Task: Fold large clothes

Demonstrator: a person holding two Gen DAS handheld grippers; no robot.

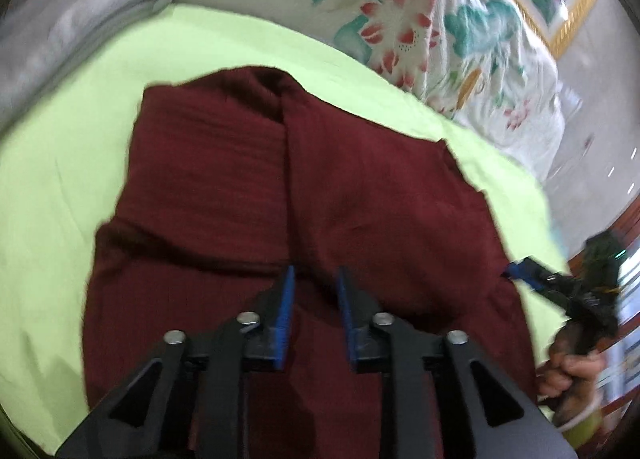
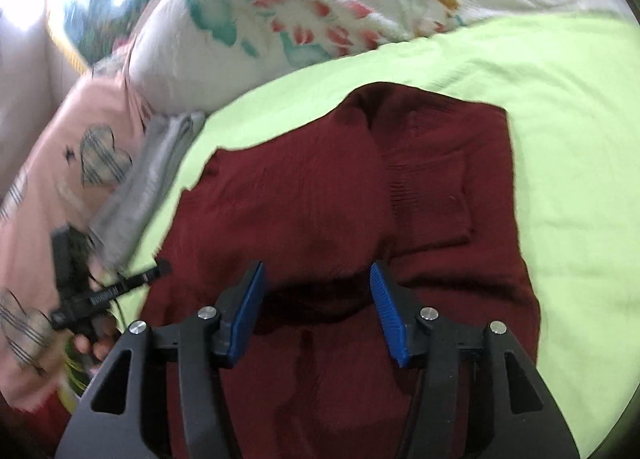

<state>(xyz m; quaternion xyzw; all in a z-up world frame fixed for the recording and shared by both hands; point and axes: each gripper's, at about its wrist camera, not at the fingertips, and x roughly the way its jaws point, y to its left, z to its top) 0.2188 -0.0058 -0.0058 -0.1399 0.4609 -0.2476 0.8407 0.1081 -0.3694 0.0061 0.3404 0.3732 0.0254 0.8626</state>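
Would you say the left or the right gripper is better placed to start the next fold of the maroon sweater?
Probably neither: both are open with nothing between the pads. The left gripper hovers over the middle of the maroon sweater, the right gripper likewise, so a two-handed fold looks likeliest.

1 maroon sweater (image 1: 280, 199), 2 tools (image 1: 316, 279), 1 grey cloth (image 1: 72, 19)

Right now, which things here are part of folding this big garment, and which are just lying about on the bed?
Part of the job:
- maroon sweater, partly folded on the green sheet
- left hand-held gripper, open above it
- right hand-held gripper, open above it

Just lying about:
- folded grey garment beyond the sweater
- floral quilt behind
- pink heart-print fabric at the edge
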